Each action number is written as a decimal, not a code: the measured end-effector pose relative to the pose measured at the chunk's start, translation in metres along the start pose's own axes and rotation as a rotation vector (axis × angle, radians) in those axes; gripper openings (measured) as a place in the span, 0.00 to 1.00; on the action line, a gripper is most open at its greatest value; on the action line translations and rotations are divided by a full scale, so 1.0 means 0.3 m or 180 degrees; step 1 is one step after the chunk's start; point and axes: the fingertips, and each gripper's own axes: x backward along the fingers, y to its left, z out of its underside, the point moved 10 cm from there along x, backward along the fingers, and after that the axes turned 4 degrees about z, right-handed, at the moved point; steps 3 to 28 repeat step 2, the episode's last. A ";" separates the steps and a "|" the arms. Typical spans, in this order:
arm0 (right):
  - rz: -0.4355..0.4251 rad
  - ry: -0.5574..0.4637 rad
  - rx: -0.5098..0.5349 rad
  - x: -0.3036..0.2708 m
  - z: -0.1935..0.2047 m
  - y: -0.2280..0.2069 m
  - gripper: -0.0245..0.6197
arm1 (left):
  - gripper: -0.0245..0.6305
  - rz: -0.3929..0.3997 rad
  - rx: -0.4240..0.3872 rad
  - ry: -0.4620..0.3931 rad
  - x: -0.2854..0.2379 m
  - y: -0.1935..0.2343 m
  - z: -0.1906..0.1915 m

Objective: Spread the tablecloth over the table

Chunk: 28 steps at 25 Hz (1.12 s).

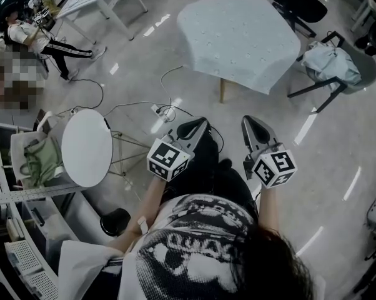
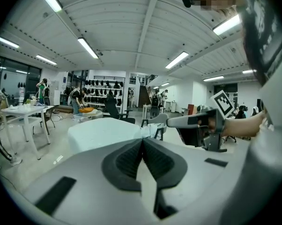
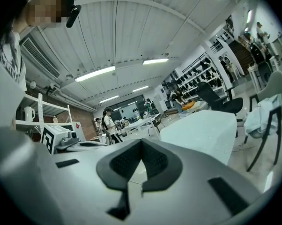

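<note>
Draping the whole worktop, the pale blue tablecloth lay spread flat, its edges hanging over the sides. Both claws hung well short of the worktop, side by side and pointed toward it. The left claw had its jaws pressed together on nothing, and the right claw was closed and empty too. A chair heaped with light cloth stood just right of the worktop. A round white side table sat well off to its near left.
</note>
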 end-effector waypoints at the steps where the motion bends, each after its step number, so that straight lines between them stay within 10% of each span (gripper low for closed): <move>1: -0.0001 0.0001 0.0002 0.004 0.000 0.001 0.03 | 0.06 0.0005 -0.0008 0.0004 -0.001 -0.003 -0.002; 28: -0.0001 0.0003 0.0004 0.007 0.000 0.002 0.03 | 0.06 0.0010 -0.0017 0.0008 -0.001 -0.005 -0.004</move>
